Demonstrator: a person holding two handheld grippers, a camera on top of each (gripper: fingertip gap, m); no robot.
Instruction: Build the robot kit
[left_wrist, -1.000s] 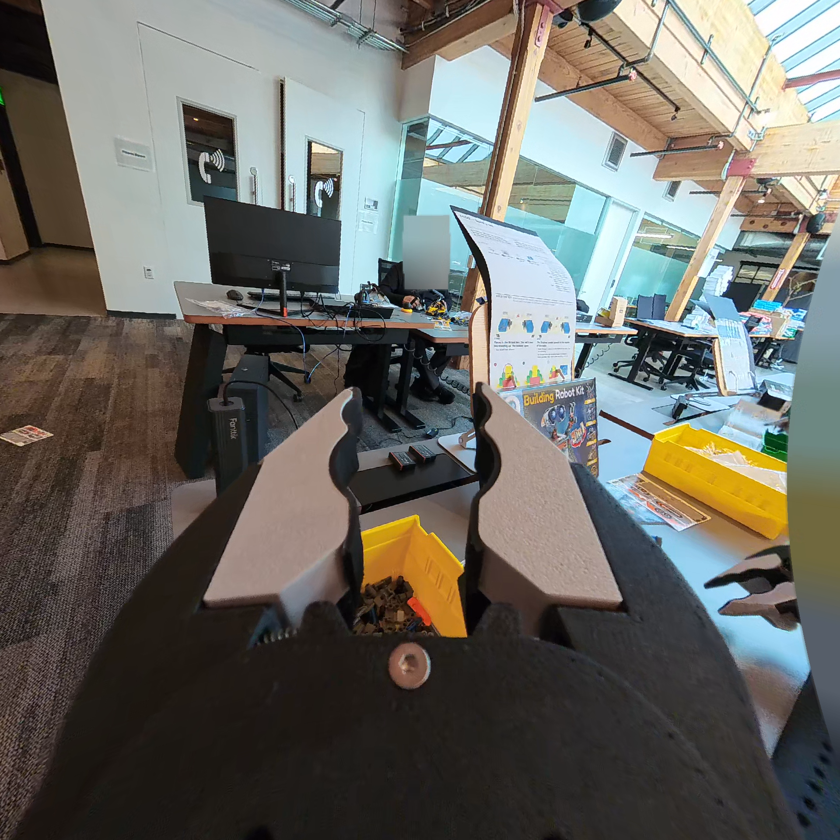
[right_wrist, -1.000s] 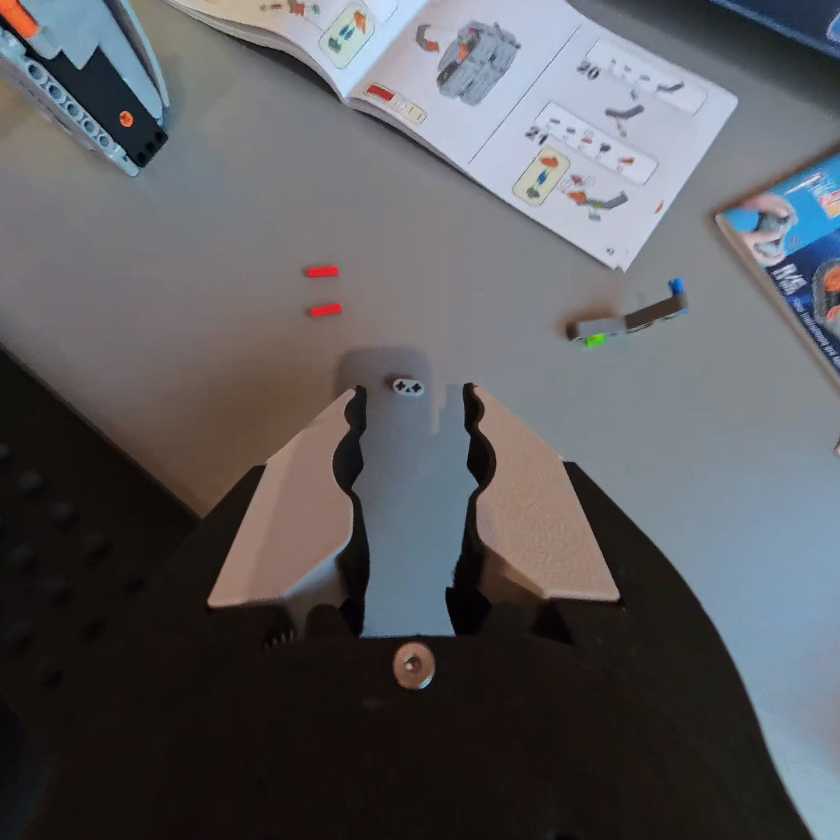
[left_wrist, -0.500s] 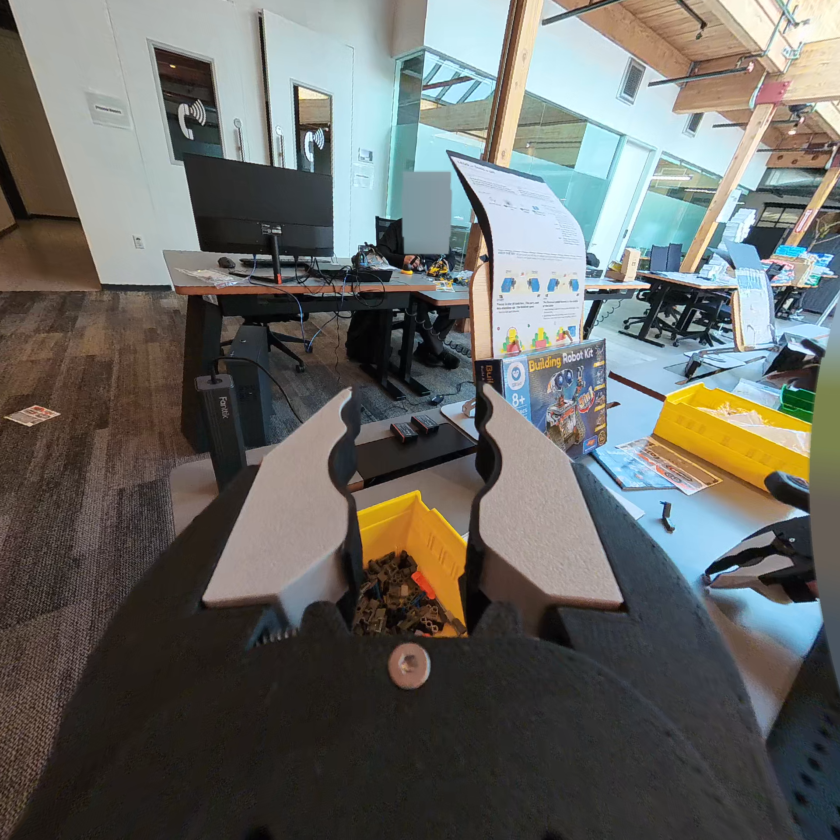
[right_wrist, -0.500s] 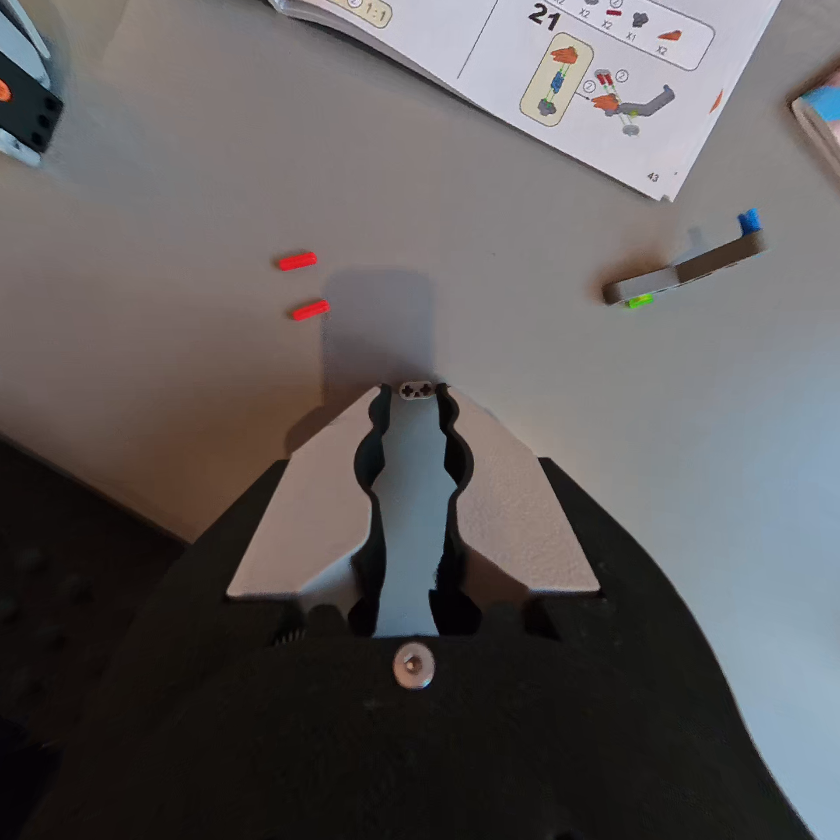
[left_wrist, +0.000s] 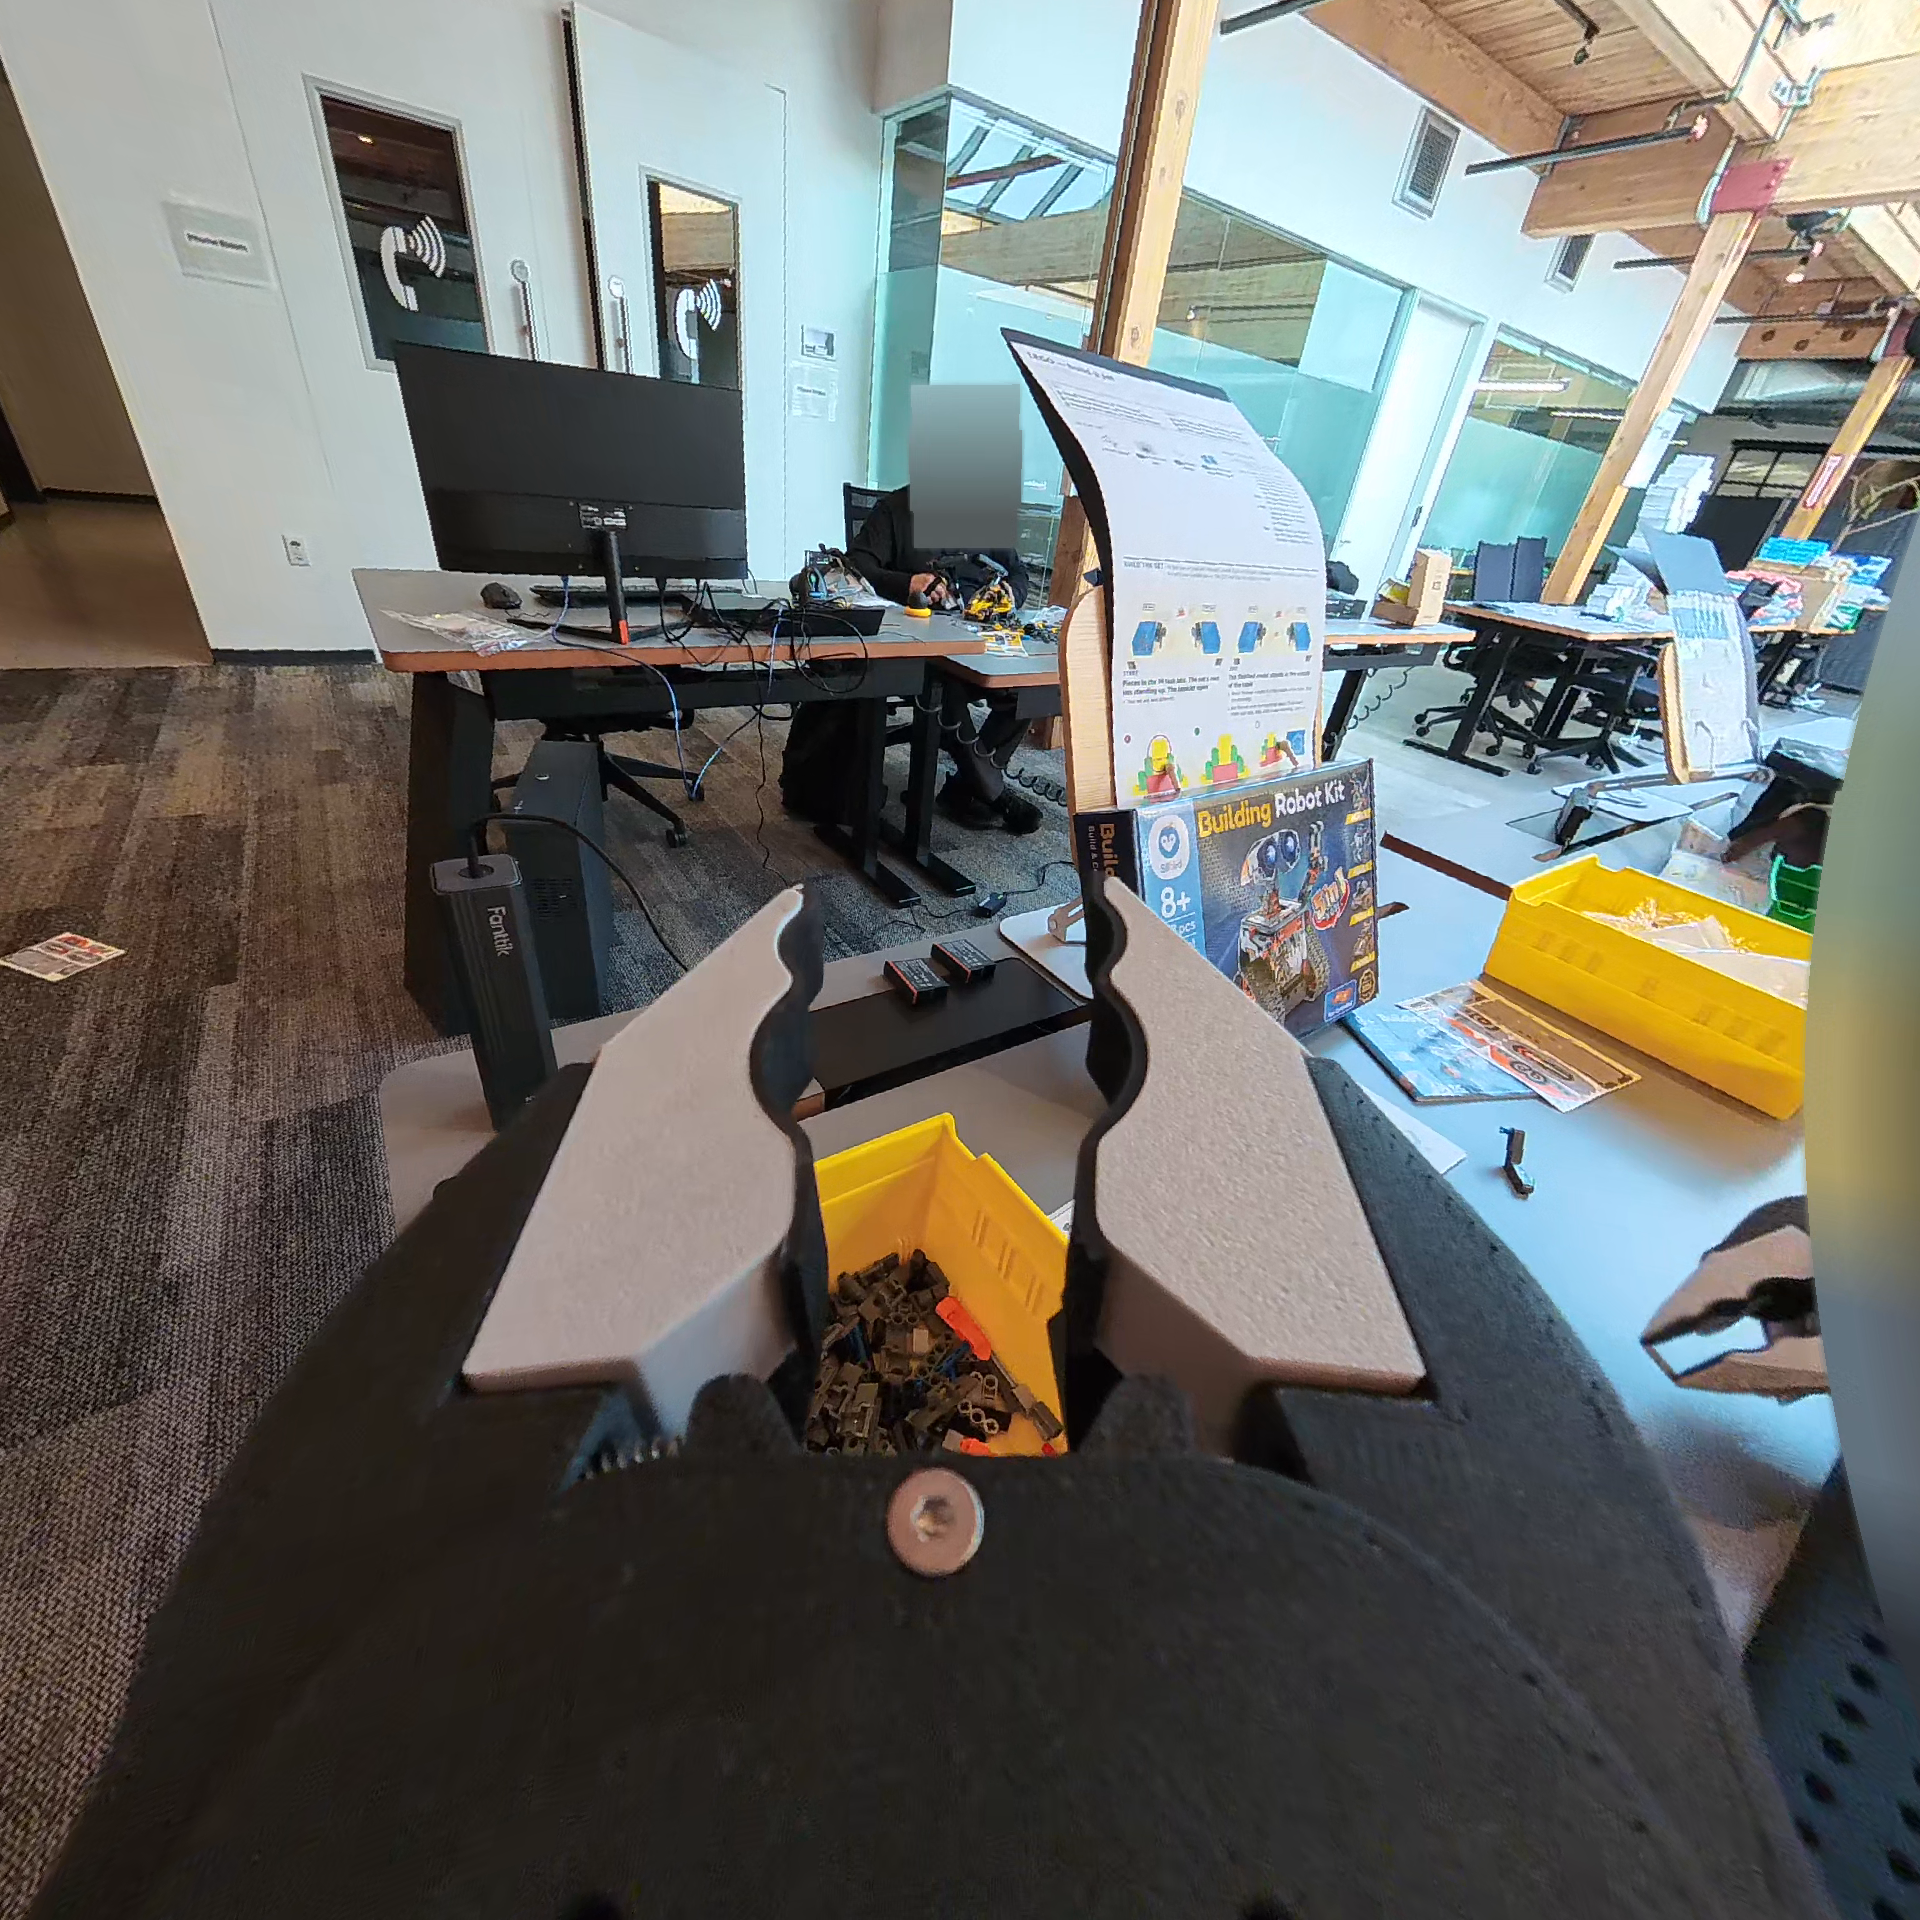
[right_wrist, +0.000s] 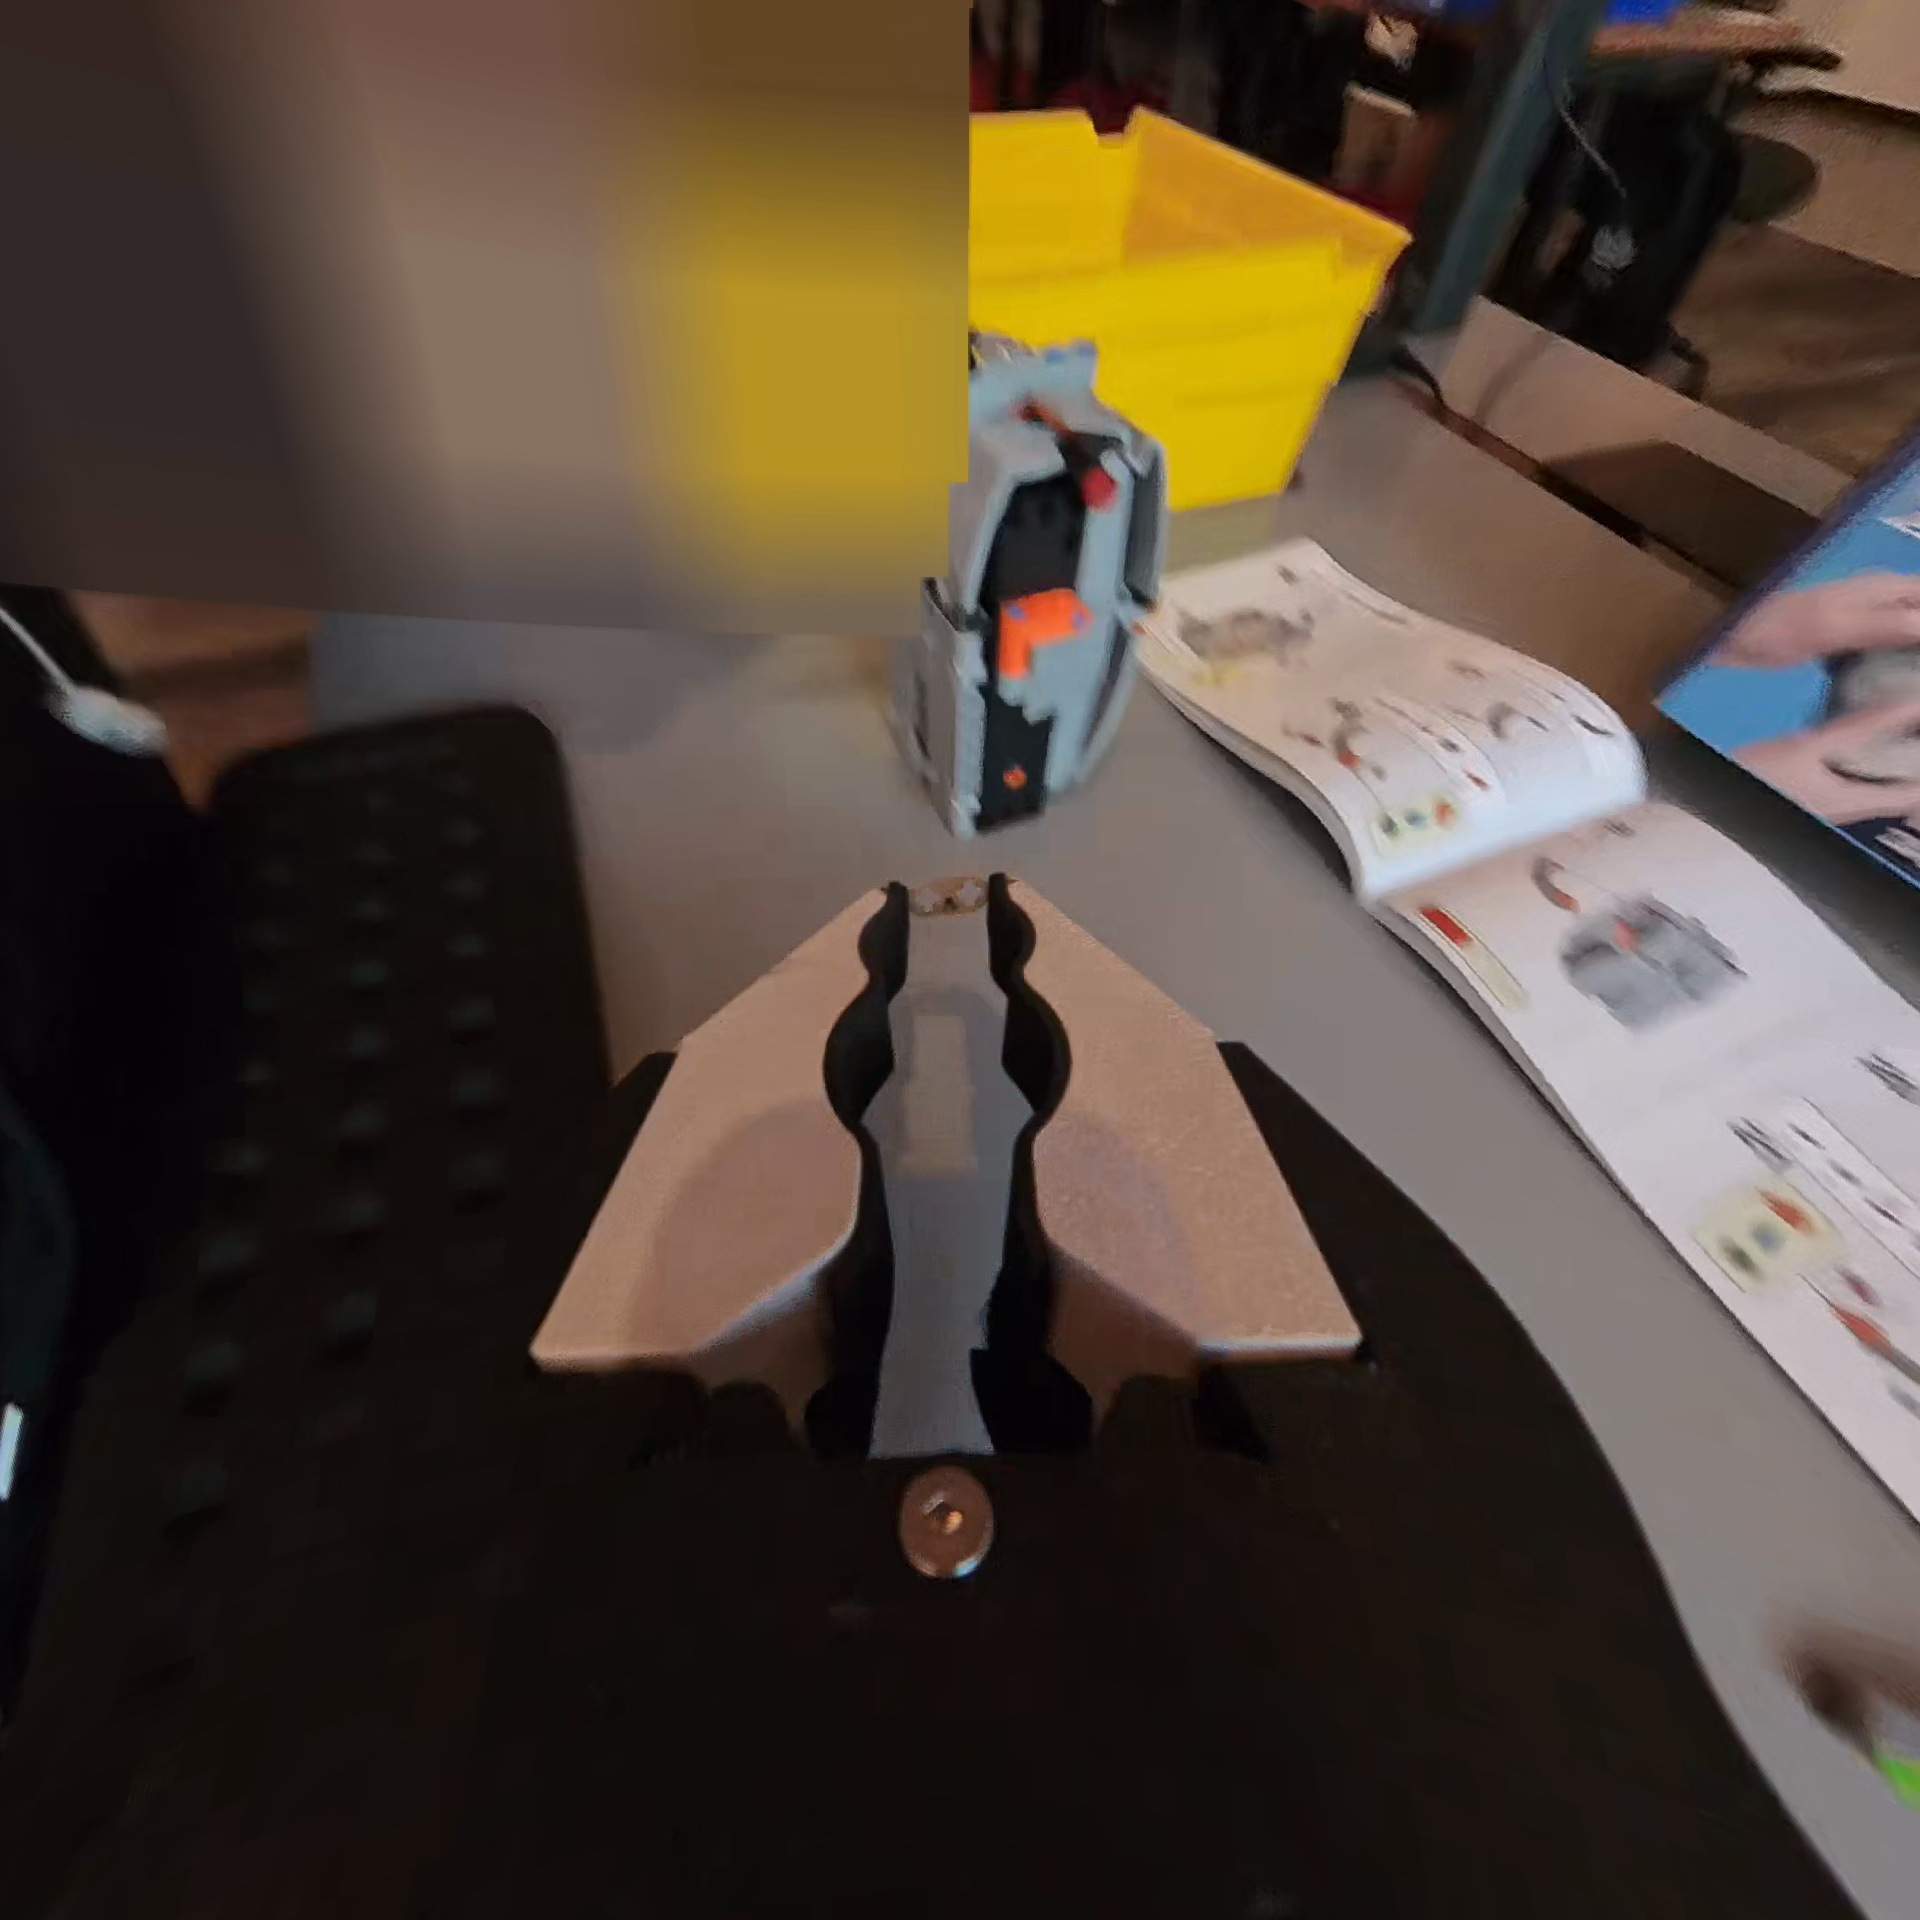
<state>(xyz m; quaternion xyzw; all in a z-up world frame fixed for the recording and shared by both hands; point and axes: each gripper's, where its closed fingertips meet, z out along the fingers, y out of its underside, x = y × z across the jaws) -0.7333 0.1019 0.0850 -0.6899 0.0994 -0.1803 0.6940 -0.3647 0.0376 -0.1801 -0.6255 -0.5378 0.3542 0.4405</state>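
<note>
- Pinching a small grey piece at its tips, the right gripper has lifted it off the desk, mid frame.
- The left gripper stays wide open, holding nothing, above the yellow bin.

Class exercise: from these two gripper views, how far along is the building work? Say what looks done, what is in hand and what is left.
Done: a grey, black and orange block assembly stands upright on the grey table beside the open instruction booklet.

In hand: the right gripper pinches a small flat grey two-hole connector piece.

Left: the left gripper hangs open and empty over a yellow bin holding many loose parts.
</note>
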